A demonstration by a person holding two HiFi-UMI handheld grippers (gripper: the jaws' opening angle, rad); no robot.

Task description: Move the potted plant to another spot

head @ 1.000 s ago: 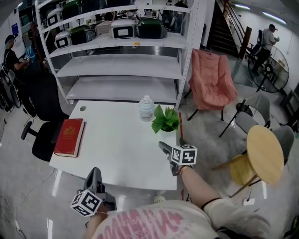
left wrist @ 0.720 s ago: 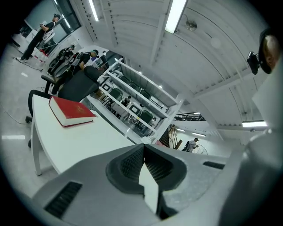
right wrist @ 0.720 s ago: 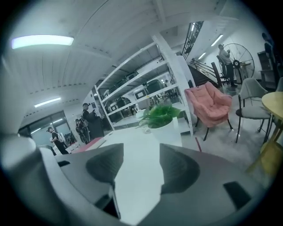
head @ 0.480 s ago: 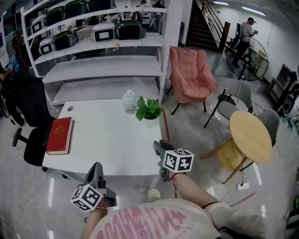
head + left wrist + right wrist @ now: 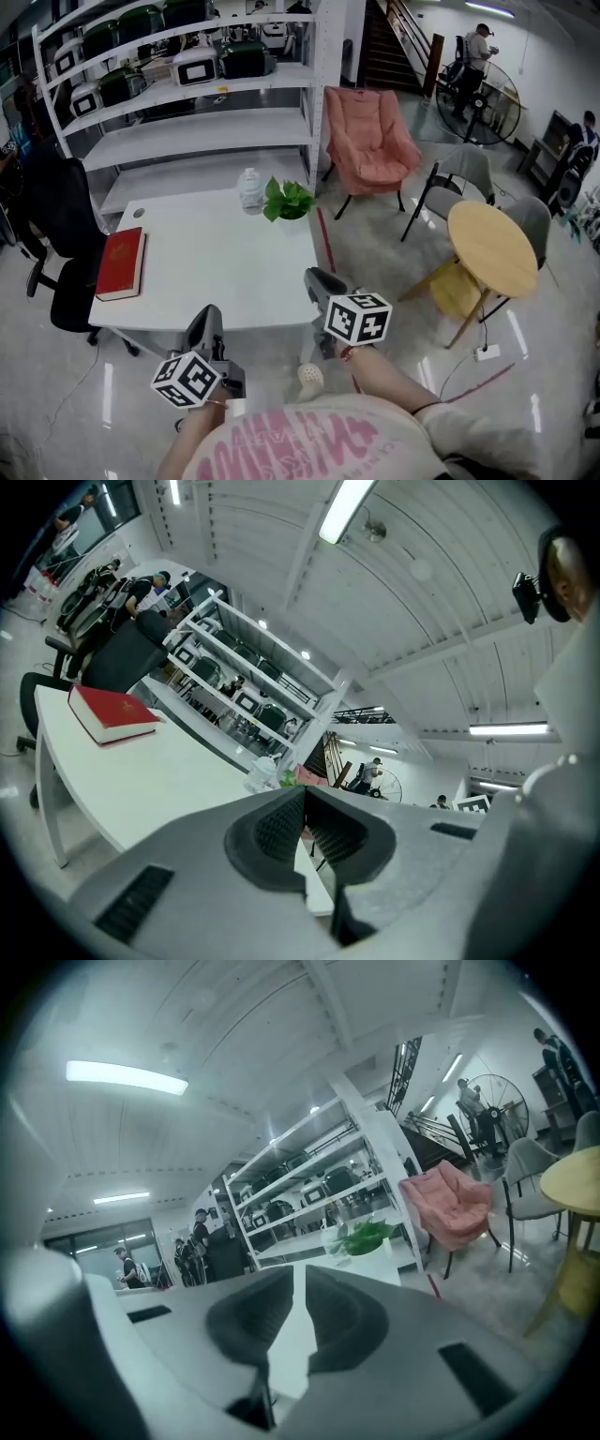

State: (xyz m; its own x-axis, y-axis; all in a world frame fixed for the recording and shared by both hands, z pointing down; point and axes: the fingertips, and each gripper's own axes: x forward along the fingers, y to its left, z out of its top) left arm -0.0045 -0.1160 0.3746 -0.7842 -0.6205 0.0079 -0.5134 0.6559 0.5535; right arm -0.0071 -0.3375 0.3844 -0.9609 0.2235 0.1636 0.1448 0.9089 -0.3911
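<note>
The potted plant (image 5: 287,200) stands at the far right corner of the surface (image 5: 216,272), about 1 o'clock from its middle, with a water bottle (image 5: 249,190) just beside it at 9 o'clock. It is probably light but top-heavy, and its soft leaves would crush, so the stiff pot wall below the foliage is the place to pinch. Its long axis is upright. Well short of it, the left gripper (image 5: 204,323) is pressed together; the right gripper (image 5: 317,281) has just been closing on nothing, all but together
</note>
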